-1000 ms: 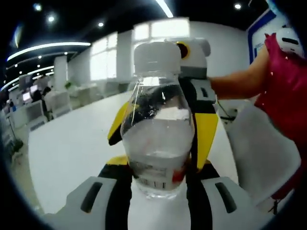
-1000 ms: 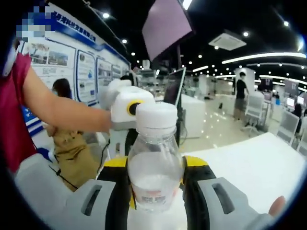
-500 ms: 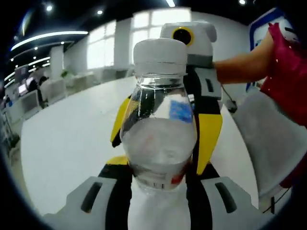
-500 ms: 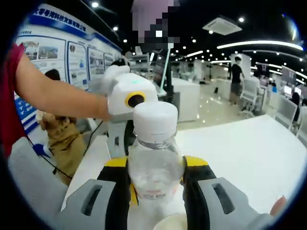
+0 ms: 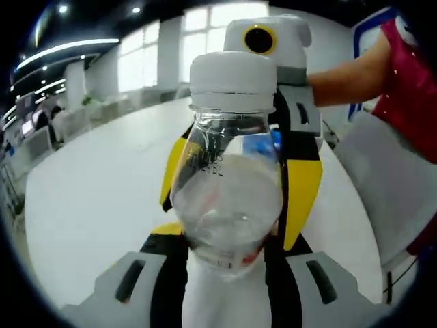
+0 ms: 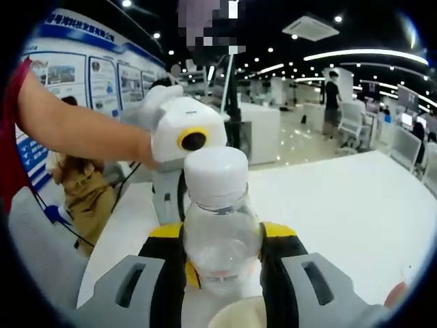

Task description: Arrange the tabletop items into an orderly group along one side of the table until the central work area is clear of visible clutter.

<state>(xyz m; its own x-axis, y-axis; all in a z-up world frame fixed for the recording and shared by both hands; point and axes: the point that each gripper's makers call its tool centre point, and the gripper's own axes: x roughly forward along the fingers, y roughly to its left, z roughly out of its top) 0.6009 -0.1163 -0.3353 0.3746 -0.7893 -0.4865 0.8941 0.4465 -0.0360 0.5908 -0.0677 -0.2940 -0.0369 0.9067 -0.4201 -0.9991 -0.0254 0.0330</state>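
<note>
Left gripper view: the left gripper (image 5: pixel 225 263) clenched a clear bottle (image 5: pixel 229 198) between its two fingers (image 5: pixel 167 273), the bottle upright at centre with a white cap (image 5: pixel 232 82) at 12 o'clock and a label band near its base. Directly behind the bottle stood the right gripper (image 5: pixel 290 157), its yellow-and-black fingers framing the bottle. A white bench (image 5: pixel 95 205) extended toward 9 o'clock; a person's arm (image 5: pixel 341 75) in a red sleeve lay at 2 o'clock.

Right gripper view: the right gripper (image 6: pixel 222 263) also grasped the bottle (image 6: pixel 222 232) between its fingers (image 6: pixel 276 266), white cap (image 6: pixel 215 178) uppermost. The left gripper (image 6: pixel 181 147) sat just behind, at 11 o'clock. The bench (image 6: pixel 341 212) ran toward 3 o'clock. A pale round rim (image 6: pixel 235 318), not identifiable, showed at 6 o'clock.
</note>
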